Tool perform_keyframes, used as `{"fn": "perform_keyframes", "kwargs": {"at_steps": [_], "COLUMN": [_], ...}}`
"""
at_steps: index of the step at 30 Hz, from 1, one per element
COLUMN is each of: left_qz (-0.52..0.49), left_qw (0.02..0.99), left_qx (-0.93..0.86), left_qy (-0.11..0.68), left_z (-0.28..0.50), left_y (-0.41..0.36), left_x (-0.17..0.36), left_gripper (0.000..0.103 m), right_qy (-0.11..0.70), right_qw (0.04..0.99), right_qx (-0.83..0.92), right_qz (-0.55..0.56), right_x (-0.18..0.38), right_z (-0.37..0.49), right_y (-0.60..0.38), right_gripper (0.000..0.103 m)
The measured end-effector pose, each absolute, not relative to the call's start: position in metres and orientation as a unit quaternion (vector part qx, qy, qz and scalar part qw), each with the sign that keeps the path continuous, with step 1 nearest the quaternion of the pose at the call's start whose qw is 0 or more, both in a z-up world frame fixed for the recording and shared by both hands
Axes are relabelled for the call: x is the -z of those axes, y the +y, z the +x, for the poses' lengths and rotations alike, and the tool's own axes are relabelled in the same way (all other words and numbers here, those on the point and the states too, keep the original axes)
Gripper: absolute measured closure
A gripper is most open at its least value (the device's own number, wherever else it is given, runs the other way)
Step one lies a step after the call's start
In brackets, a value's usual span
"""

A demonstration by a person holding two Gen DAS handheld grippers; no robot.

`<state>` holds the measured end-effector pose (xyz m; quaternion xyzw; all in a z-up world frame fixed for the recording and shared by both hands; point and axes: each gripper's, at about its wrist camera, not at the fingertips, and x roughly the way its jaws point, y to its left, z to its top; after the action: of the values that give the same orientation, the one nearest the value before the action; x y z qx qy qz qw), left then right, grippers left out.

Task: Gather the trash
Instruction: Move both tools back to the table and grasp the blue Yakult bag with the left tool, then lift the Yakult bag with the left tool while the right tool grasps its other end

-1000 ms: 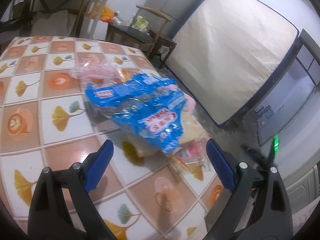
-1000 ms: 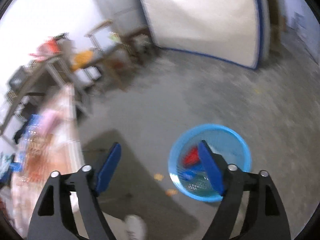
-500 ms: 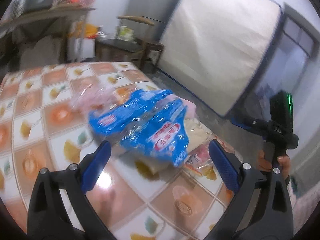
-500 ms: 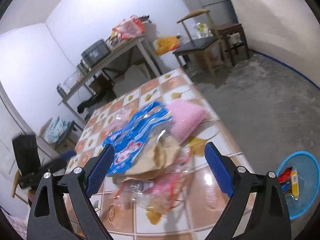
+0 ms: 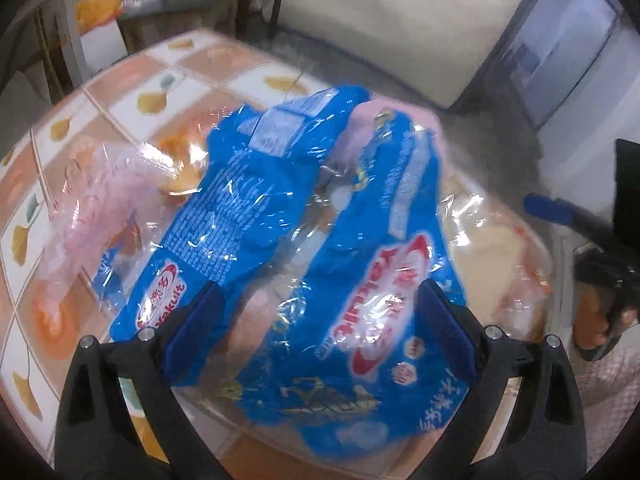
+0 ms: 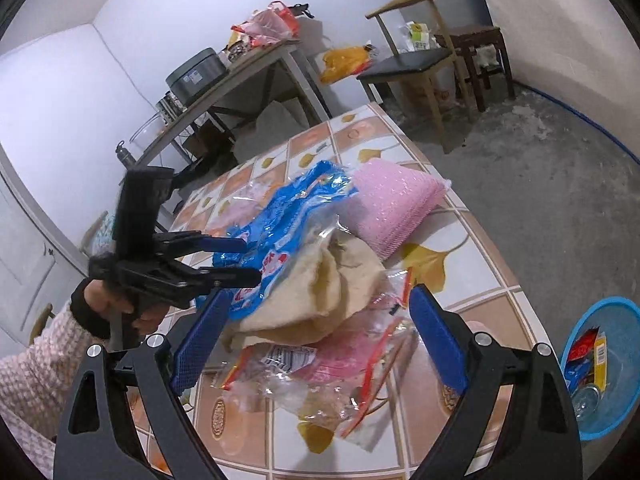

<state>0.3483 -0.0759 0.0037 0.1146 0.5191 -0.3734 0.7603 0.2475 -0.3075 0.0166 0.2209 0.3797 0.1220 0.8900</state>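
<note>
A pile of trash lies on the tiled table (image 6: 472, 276). On top is a blue Yakult plastic bag (image 5: 320, 248), also in the right wrist view (image 6: 280, 232). Beside it are a pink bubble-wrap pouch (image 6: 392, 208), a beige cloth (image 6: 320, 296) and a clear wrapper with red trim (image 6: 320, 376). My left gripper (image 5: 320, 332) is open with its jaws either side of the blue bag's near edge; it also shows in the right wrist view (image 6: 244, 260). My right gripper (image 6: 320, 344) is open, low over the clear wrapper.
A blue basket (image 6: 600, 372) holding some wrappers stands on the concrete floor right of the table. A clear pink bag (image 5: 92, 216) lies left of the blue bag. A chair (image 6: 412, 64) and a cluttered side table (image 6: 248, 72) stand behind.
My left gripper has moved forward until its open jaws straddle the blue bag. My right gripper swung from the basket on the floor to the trash pile and closed in on it.
</note>
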Motion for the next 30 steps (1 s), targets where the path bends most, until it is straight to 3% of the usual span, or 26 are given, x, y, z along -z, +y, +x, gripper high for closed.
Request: {"fn": "perform_keyframes", "kwargs": {"at_steps": [4,8,13,17,19,30], "left_qz": [0.122,0.153,0.184,0.184,0.177,0.071], "left_qw": [0.765,0.78,0.792,0.796,0.795,0.831], "left_qx": [0.35,0.328,0.305,0.304,0.307,0.334], "left_qy": [0.527,0.511,0.496,0.49,0.493,0.439], "left_z": [0.351,0.346,0.338,0.329,0.326,0.292], "left_y": [-0.075,-0.073,-0.068,-0.066,-0.065,-0.031], "left_x": [0.005,0.005,0.001,-0.002,-0.003,-0.068], "left_gripper": [0.012,0.037,0.061,0.09,0.099,0.1], "right_qy": [0.382,0.382,0.382,0.381,0.378,0.364], "right_qw": [0.888,0.887,0.887,0.887,0.888,0.894], "right_qx": [-0.122,-0.124,-0.125,-0.123,-0.12,-0.114], "right_qz": [0.226,0.227,0.228,0.232,0.232,0.236], "right_x": [-0.012,-0.01,-0.011,-0.011,-0.013,-0.022], "right_z": [0.251,0.254,0.253,0.25,0.247,0.23], "right_y": [-0.309,-0.309,-0.308,-0.31,-0.311,-0.316], "right_gripper": [0.014,0.014,0.014,0.014,0.014,0.014]}}
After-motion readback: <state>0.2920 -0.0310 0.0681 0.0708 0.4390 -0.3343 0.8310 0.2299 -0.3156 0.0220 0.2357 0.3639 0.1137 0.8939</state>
